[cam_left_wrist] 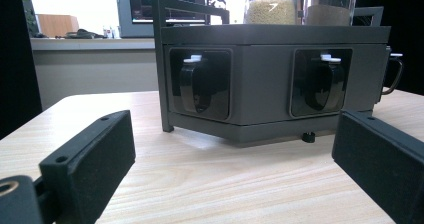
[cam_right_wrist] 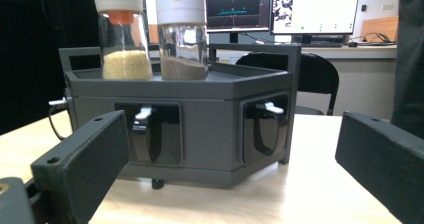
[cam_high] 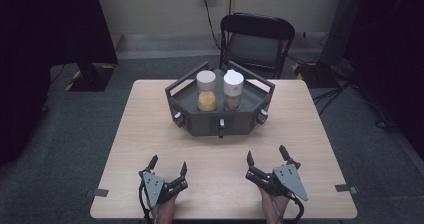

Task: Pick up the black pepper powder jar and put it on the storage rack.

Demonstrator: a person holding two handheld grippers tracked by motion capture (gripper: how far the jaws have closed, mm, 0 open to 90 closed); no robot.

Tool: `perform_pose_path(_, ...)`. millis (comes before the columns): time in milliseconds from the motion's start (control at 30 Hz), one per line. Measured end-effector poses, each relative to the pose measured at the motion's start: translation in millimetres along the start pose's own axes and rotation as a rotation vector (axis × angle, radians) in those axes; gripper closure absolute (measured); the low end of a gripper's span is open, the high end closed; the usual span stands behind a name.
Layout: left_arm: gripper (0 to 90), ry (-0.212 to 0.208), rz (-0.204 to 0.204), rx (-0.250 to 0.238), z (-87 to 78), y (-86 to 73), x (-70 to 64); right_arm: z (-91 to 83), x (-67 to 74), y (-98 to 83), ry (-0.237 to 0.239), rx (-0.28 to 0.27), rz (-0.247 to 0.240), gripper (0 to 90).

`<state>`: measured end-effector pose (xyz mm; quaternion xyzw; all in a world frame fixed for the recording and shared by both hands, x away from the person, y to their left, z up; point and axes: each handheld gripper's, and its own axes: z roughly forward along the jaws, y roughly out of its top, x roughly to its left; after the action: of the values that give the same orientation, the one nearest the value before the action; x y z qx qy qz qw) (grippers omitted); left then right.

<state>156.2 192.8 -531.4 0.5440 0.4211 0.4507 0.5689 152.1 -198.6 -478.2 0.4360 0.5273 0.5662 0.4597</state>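
Overhead, a grey six-sided rack [cam_high: 200, 121] sits toward the far middle of the wooden table [cam_high: 145, 134], with two clear jars standing side by side on its top: a jar of yellow grains [cam_high: 206, 90] on the left and a jar of brown powder [cam_high: 233, 90] on the right, both capped in white. Near the table's front edge, well apart from the rack, the left gripper [cam_high: 168, 165] and the right gripper [cam_high: 265, 154] rest in the person's hands, each with its jaws spread wide and nothing between them. A black chair [cam_high: 257, 41] stands beyond the table. Next, the left gripper view looks along its own parted jaws at two faces of the rack [cam_left_wrist: 260, 79], each holding a dark recessed mug-like handle with a white tab; the jar bottoms show above, yellow grains [cam_left_wrist: 270, 10] beside the brown one [cam_left_wrist: 327, 11]. Finally, the right gripper view, its jaws likewise apart and empty, faces the rack [cam_right_wrist: 210, 119] from the other side, with the yellow jar [cam_right_wrist: 122, 34] left of the brown jar [cam_right_wrist: 181, 34] and monitors [cam_right_wrist: 315, 9] behind.
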Motion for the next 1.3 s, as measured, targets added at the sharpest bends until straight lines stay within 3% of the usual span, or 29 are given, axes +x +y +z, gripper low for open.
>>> perform_pose_path(667,3.0,0.0,0.0,0.0,0.0,0.0,0.0,-17.2,-2.7,-29.7,-0.026,0.025,-0.008,0.0)
perform_pose_path(1300,3.0,0.0,0.001,0.0,-0.3,0.0,0.0,-15.5,2.7,-45.4,-0.053,0.049,-0.003,0.1)
